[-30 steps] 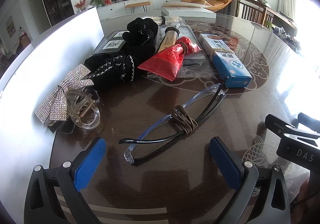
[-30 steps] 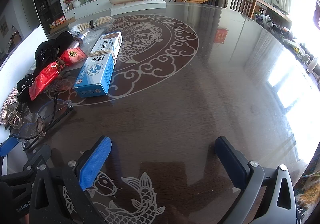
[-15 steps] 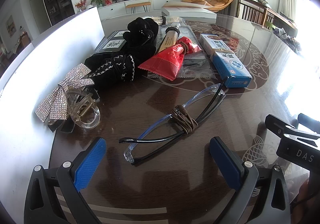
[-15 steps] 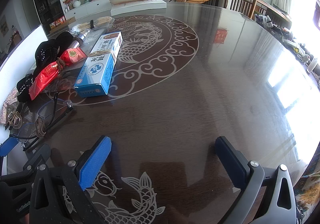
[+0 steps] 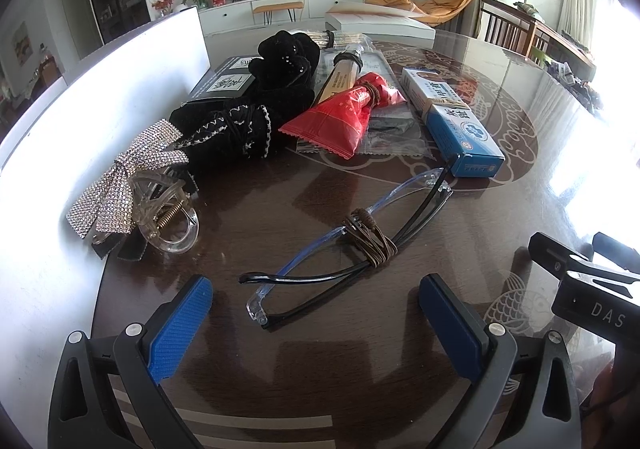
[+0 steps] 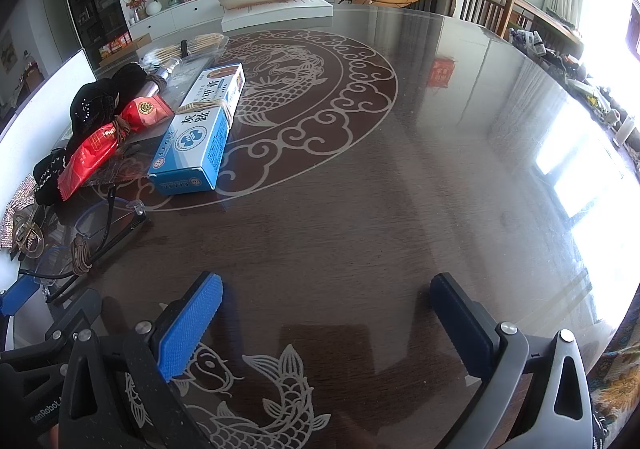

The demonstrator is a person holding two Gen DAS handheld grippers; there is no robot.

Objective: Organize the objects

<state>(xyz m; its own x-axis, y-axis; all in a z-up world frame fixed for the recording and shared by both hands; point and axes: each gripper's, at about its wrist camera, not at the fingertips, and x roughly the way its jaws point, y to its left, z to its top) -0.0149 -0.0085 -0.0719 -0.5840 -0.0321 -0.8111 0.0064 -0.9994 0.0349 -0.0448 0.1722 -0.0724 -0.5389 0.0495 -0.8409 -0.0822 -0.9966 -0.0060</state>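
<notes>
Folded glasses point(image 5: 348, 237) bound with a brown hair tie point(image 5: 370, 239) lie just ahead of my open, empty left gripper point(image 5: 316, 309). Behind them lie a blue medicine box point(image 5: 452, 121), a red packet point(image 5: 340, 117), black velvet hair pieces point(image 5: 256, 113), a rhinestone bow point(image 5: 128, 177) and a clear claw clip point(image 5: 168, 213). My right gripper point(image 6: 328, 313) is open and empty over bare table, with the box point(image 6: 204, 133) and the glasses point(image 6: 92, 245) far to its left.
A white board point(image 5: 100, 89) stands along the table's left edge. A dark glossy round table point(image 6: 400, 169) with a dragon pattern spreads to the right. The right gripper's body point(image 5: 592, 289) shows at the left wrist view's right edge.
</notes>
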